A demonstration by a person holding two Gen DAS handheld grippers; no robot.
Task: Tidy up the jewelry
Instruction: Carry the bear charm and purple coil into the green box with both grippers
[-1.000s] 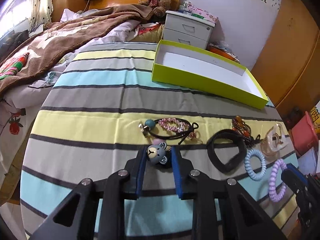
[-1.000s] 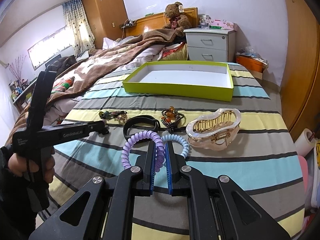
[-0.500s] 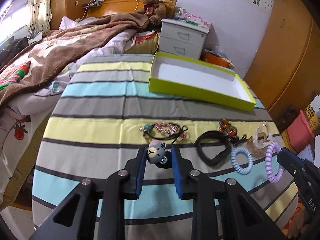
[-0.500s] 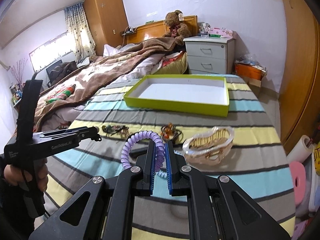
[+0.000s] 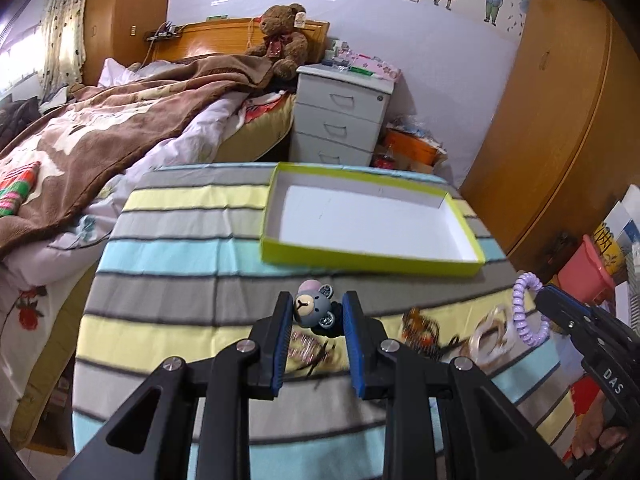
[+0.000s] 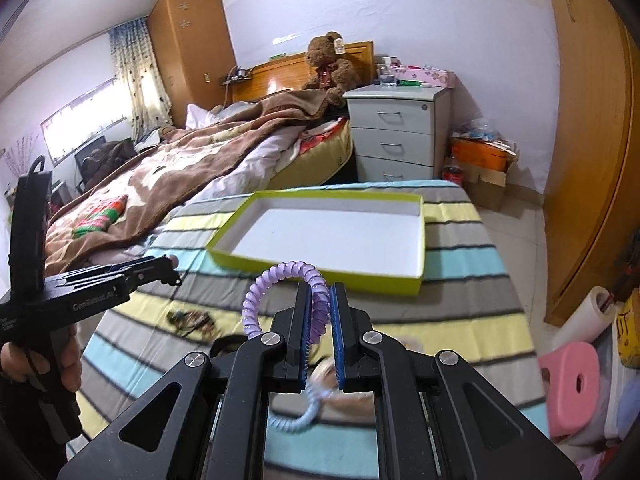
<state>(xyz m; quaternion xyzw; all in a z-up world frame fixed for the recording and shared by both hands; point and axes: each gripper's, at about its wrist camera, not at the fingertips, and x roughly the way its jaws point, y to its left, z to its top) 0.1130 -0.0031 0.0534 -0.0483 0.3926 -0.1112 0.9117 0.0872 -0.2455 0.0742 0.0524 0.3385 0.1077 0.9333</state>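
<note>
Our left gripper (image 5: 316, 314) clamps a grey bear-face charm (image 5: 313, 309) between its blue pads, held off the striped cloth (image 5: 168, 248). Beyond the claw's tips lies the green-walled box (image 5: 370, 258), its white floor bare. To the claw's right our right gripper (image 5: 538, 294) pinches a purple spiral hair tie (image 5: 522, 312), with blurred jewelry (image 5: 420, 328) on the cloth below them.

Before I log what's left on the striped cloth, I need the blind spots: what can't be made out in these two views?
- Left wrist view: the pink-beaded hair tie is blurred and half hidden behind the left gripper, which holds a bear hair tie.
- Left wrist view: the amber piece is smeared.
- Right wrist view: the blue coil tie and clear claw clip are blurred, covered by the right gripper.
</note>
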